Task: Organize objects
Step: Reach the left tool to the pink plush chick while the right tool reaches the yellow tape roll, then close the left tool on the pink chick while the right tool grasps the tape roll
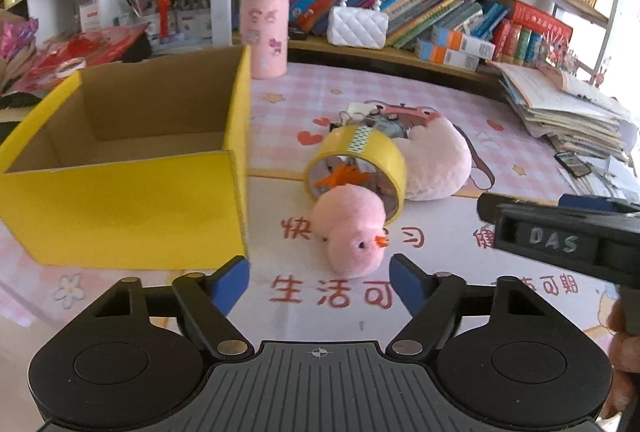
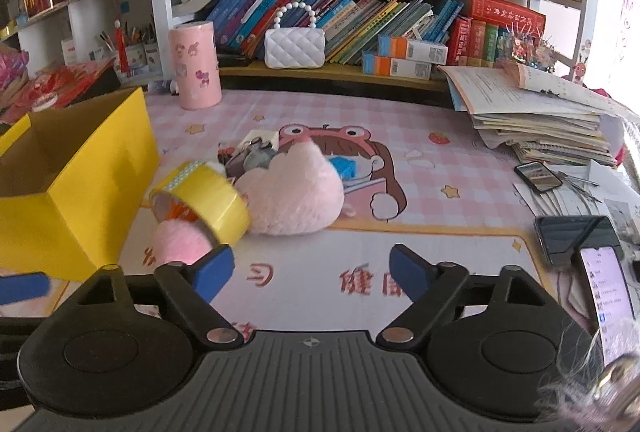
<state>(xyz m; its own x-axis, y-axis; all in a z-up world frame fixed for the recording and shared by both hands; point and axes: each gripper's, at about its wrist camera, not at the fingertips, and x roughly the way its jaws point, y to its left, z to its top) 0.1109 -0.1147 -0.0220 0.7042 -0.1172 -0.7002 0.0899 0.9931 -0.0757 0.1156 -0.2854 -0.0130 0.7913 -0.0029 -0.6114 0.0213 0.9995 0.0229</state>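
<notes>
Yellow cardboard forms the open box (image 1: 120,187) at the left of the left wrist view; its brown interior is flat-walled and holds nothing you can see. Just right of its near corner lies a fluffy pink chick toy (image 1: 352,236) with an orange beak, touching the lower rim of a glossy yellow tape roll (image 1: 356,163) that stands tilted on edge. A rounded pink plush pouch (image 1: 436,167) sits against the far side of the roll, with small mixed items behind it that are too blurred to identify.

Your left gripper (image 1: 320,272) has its blue-padded jaws partly open and empty; the chick lies just ahead of the gap. Your right gripper (image 2: 312,268) is likewise partly open and holds nothing, with bare printed mat (image 2: 440,272) beneath it.

Free mat extends toward the lower centre of both views. At the right edge, note a paper stack (image 2: 536,119) and two phones (image 2: 576,240). A pink cylindrical canister (image 2: 196,65) and a white quilted handbag (image 2: 294,47) stand at the back, below the bookshelves.
</notes>
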